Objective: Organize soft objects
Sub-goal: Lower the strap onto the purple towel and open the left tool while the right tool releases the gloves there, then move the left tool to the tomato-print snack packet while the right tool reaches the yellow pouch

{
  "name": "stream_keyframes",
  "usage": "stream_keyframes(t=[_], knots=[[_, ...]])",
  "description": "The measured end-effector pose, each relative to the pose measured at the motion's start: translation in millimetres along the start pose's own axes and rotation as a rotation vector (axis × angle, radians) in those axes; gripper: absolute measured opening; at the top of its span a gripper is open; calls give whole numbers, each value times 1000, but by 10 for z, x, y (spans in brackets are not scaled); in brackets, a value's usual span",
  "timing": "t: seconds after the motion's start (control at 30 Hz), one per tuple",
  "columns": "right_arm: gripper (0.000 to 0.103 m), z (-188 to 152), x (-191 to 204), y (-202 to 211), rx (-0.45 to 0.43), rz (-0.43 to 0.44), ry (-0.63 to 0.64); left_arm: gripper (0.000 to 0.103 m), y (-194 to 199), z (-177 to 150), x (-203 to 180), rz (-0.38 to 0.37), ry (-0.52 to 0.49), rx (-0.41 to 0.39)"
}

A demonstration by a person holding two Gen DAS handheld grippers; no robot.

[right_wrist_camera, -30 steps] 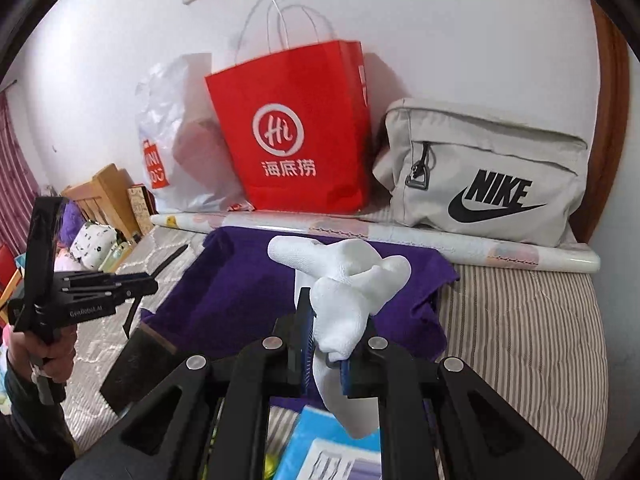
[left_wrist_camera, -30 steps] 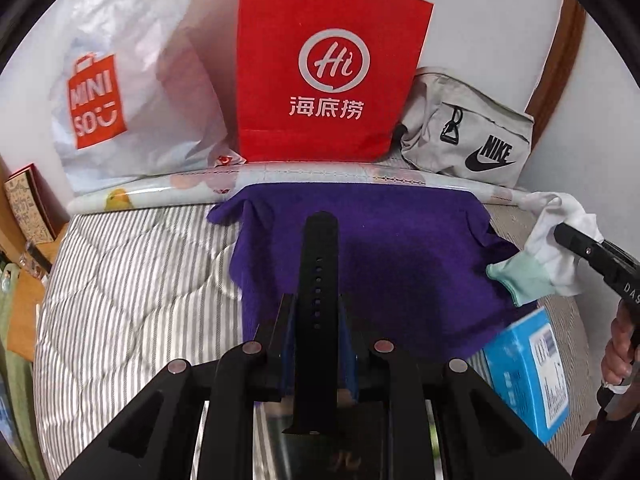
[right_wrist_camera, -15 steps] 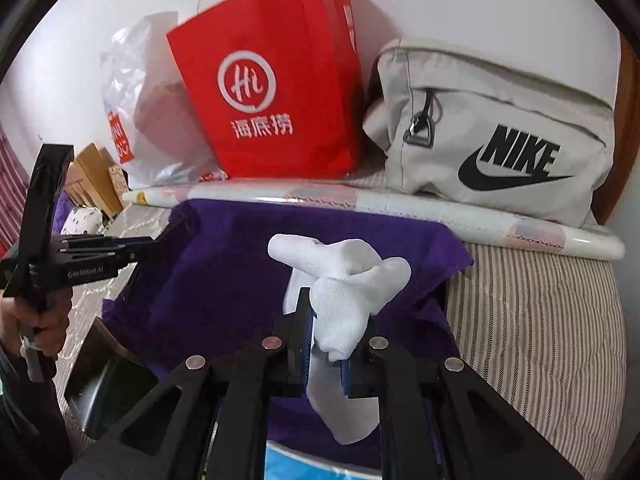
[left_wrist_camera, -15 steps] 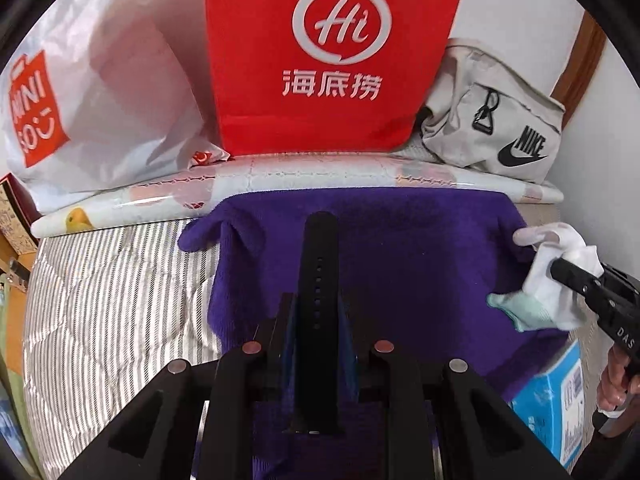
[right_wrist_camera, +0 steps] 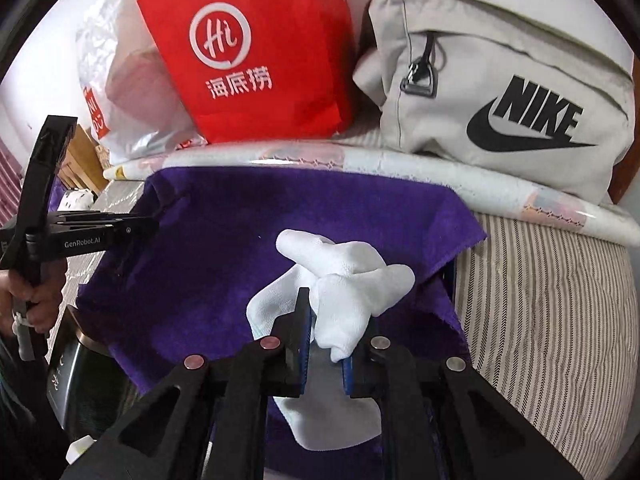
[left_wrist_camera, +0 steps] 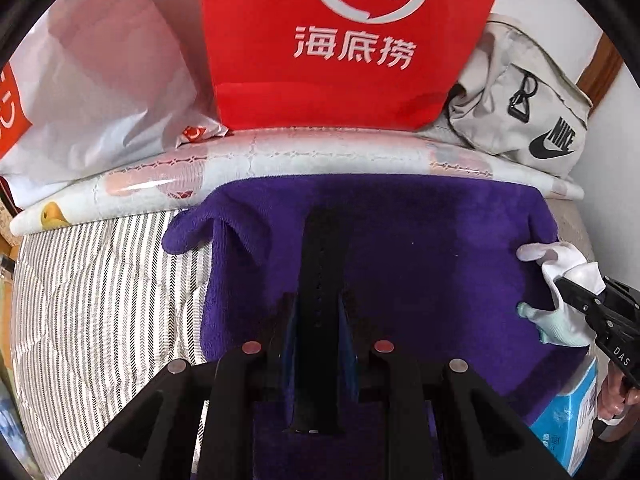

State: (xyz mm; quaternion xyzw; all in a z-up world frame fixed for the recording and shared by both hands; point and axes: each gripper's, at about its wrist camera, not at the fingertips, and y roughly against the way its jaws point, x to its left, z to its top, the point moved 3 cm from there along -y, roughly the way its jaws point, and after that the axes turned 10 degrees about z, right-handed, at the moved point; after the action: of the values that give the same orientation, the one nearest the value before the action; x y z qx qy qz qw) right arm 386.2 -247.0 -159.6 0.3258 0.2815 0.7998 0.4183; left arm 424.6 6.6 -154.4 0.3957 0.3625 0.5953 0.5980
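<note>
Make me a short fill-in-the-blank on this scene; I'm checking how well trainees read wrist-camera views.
1. The left gripper holds a black ____.
2. The white sock sits between the jaws of the ____ gripper.
3. Both items hang over a ____ towel.
4. The beige bag beside the red paper bag reads ____.

Missing words: strap; right; purple; NIKE

both hand-held grippers were matte black with blue pads [right_wrist_camera: 306,344], silver screws [left_wrist_camera: 252,347] and white "genrobot.ai" lettering [right_wrist_camera: 82,244].
</note>
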Motion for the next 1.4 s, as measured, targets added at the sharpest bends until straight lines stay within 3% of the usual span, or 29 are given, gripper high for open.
stream_keyframes(t=[0.17,0.23,0.3,0.4,0.57,0.77,1.07,1.3,1.4], knots=[[17,0,19,-29,15,8,18,20,-27,20,-31,5,-3,8],[29,-4,30,-30,25,12,23,22,-20,18,-34,3,-9,14],[53,-8,53,-23,35,18,28,37,18,8,-30,3,-9,20],[62,-17,92,41,23,6,41,56,136,-14,1,21,0,-9],[63,-43,116,228,3,-29,26,58,394,-83,57,61,15,-39],[86,-131,198,590,-33,-93,10,60,694,-273,126,146,27,-52],[86,-498,454,1110,-81,-117,42,60,1263,-858,205,90,77,-189],[86,-990,674,1387,-118,-127,21,60,1498,-1486,171,71,75,-169],[86,-1222,777,1516,-153,-135,5,60,1593,-1750,148,23,68,-169]])
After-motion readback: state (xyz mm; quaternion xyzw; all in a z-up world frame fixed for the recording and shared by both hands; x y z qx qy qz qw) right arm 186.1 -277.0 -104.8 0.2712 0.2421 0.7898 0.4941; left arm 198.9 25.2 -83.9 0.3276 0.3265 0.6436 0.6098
